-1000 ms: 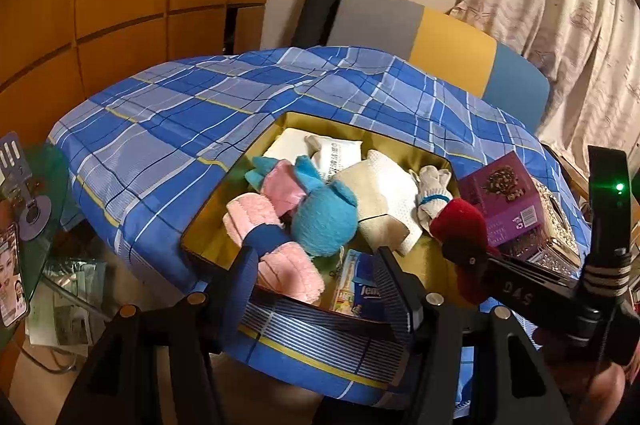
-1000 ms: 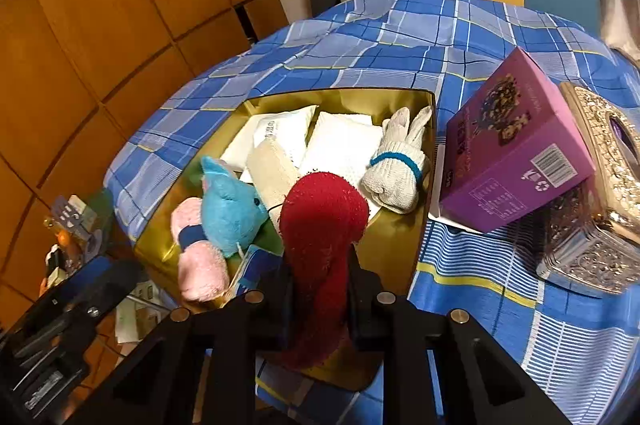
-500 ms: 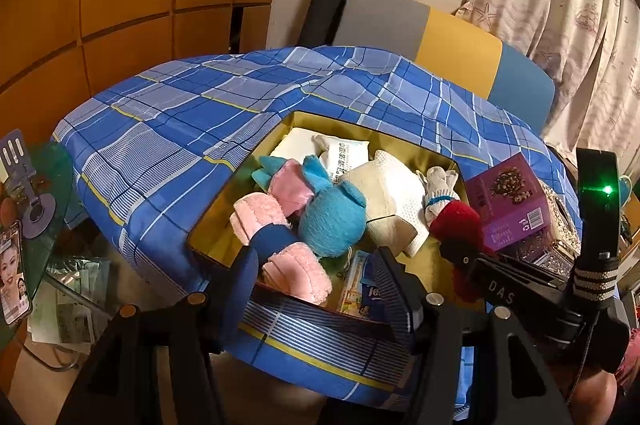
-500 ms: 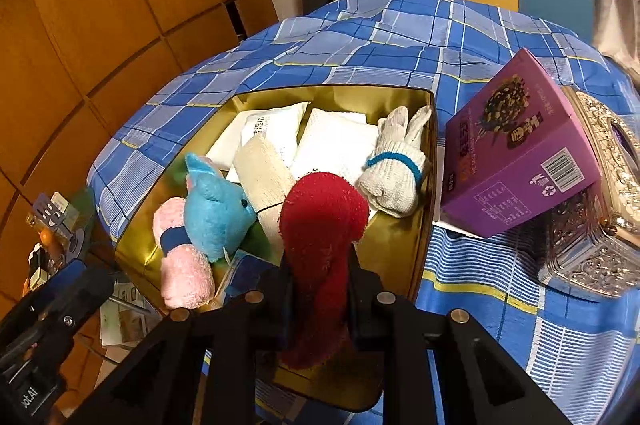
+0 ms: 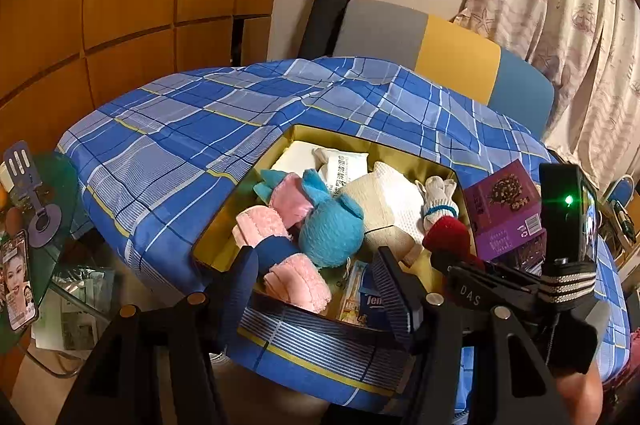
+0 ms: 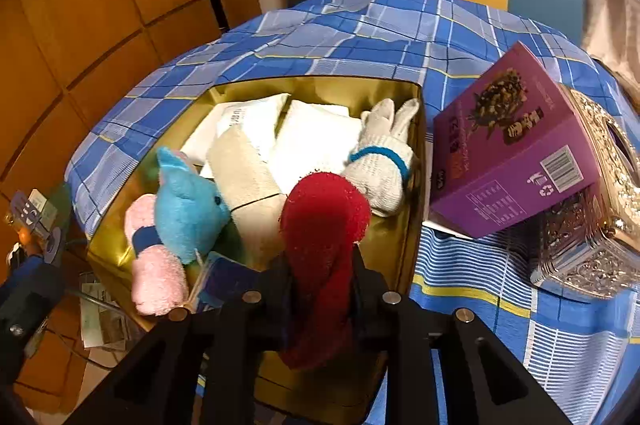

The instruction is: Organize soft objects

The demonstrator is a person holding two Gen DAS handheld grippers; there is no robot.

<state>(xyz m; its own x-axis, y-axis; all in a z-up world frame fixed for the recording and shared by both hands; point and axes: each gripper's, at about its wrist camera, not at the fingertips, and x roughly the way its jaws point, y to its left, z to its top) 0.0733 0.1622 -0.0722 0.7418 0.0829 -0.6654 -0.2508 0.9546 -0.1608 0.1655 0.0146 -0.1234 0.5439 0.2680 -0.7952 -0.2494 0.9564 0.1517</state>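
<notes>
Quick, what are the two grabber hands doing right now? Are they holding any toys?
Left gripper: open, holding nothing.
Right gripper: its jaws have just been opening a little, but the red fuzzy toy is between them and looks held.

Fuzzy red cloth (image 6: 324, 225), glossy gold box lining (image 6: 404, 237), woven checked tablecloth (image 6: 360, 41), shiny purple carton (image 6: 512, 149)

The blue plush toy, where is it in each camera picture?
Left wrist view: the blue plush toy sits in the middle, inside the gold box, just beyond the open left tool.
Right wrist view: it lies left of centre, at the box's left side.
Shared landmark: the purple carton, right of the box.
</notes>
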